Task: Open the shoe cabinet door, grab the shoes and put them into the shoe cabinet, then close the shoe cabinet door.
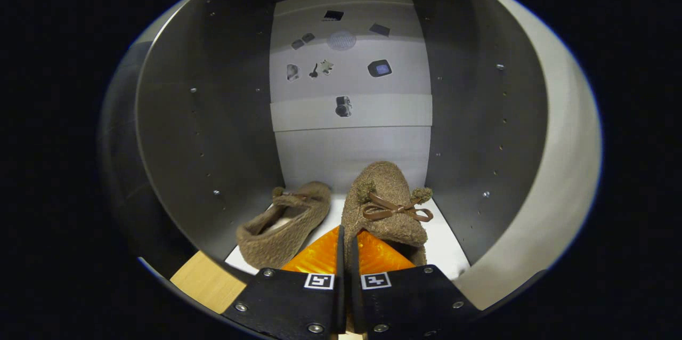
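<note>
Inside the shoe cabinet [202, 132], the tongs [345, 239] reach forward with their two fingers drawn almost together, leaving only a thin dark slit between them. The heel edge of the right shoe [386, 207] sits in that slit, so the fingers press on it from both sides and the tongs are clamped on that shoe. This shoe is a brown fuzzy slipper with a small brown bow [394, 209] on top, and it stretches away from the fingertips with its toe toward the back of the compartment. It rests on the white cabinet floor [445, 247].

Just to the left of the fingers lies the left shoe [285, 225], a matching brown slipper turned at an angle, its opening facing left. The two shoes lie close beside each other; whether they touch cannot be told.

Beyond both shoes stands the pale back panel [351, 116], carrying several small dark stickers [343, 106]. Dark side walls [474, 127] with rows of small holes rise on either side of the tongs. A strip of light wood [208, 281] shows near the left finger's base.
</note>
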### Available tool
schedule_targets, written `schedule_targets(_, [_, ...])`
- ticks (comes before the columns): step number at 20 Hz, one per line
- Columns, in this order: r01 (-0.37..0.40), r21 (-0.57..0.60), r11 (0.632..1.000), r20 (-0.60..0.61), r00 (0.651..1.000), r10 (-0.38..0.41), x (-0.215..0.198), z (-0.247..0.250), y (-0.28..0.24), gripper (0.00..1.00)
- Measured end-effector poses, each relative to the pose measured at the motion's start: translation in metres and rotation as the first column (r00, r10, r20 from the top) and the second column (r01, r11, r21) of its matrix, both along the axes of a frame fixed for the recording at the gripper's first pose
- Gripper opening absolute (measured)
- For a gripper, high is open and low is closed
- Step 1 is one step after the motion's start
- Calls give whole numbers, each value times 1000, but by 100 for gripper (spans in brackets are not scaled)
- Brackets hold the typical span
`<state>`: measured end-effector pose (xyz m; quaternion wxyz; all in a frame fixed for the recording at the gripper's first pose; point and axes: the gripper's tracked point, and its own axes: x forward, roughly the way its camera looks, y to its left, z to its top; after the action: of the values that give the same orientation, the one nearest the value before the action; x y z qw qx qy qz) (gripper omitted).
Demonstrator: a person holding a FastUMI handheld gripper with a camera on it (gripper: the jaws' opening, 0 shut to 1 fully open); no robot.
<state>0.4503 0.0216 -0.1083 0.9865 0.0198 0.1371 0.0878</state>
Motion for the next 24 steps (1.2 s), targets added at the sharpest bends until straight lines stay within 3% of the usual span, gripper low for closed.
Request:
schedule_targets(4, [18, -57, 998, -70, 997, -22, 52, -18, -3, 4])
schedule_targets(8, [39, -53, 998, -154, 987, -47, 75, -46, 0, 4])
schedule_targets(14, [70, -33, 997, -152, 986, -75, 74, -47, 1, 17])
schedule_targets(24, [98, -23, 995, -115, 988, -100, 38, -26, 2, 19])
